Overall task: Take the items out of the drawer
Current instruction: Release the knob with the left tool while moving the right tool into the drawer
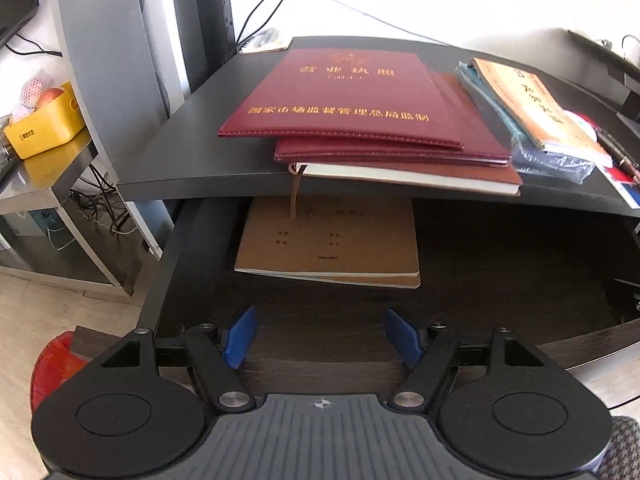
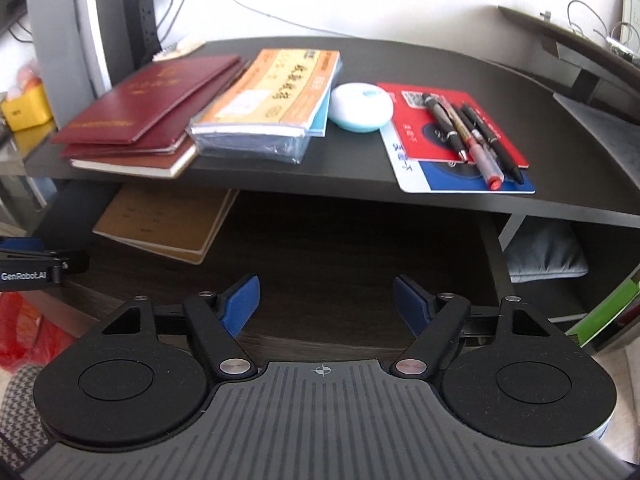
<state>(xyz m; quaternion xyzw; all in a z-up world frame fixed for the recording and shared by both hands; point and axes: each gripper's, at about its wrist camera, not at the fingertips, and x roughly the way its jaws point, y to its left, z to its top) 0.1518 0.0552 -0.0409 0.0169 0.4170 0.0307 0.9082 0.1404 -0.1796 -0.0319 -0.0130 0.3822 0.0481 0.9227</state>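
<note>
The dark drawer point(image 1: 500, 280) stands pulled out under the black desk top point(image 1: 192, 152). Two stacked brown notebooks point(image 1: 328, 240) lie in its back left part; they also show in the right wrist view point(image 2: 164, 220). My left gripper point(image 1: 324, 338) is open and empty, just above the drawer's front edge, short of the notebooks. My right gripper point(image 2: 326, 304) is open and empty over the drawer's front, to the right of the notebooks. The left gripper's tip point(image 2: 24, 258) shows at the left edge of the right wrist view.
On the desk top lie red folders on a brown notebook point(image 1: 360, 108), a wrapped book pack point(image 2: 272, 100), a white round object point(image 2: 360, 106), and several pens point(image 2: 468, 132) on red and blue cards. A yellow box point(image 1: 44, 128) sits on a steel table at left. A red bag point(image 1: 56, 364) lies on the floor.
</note>
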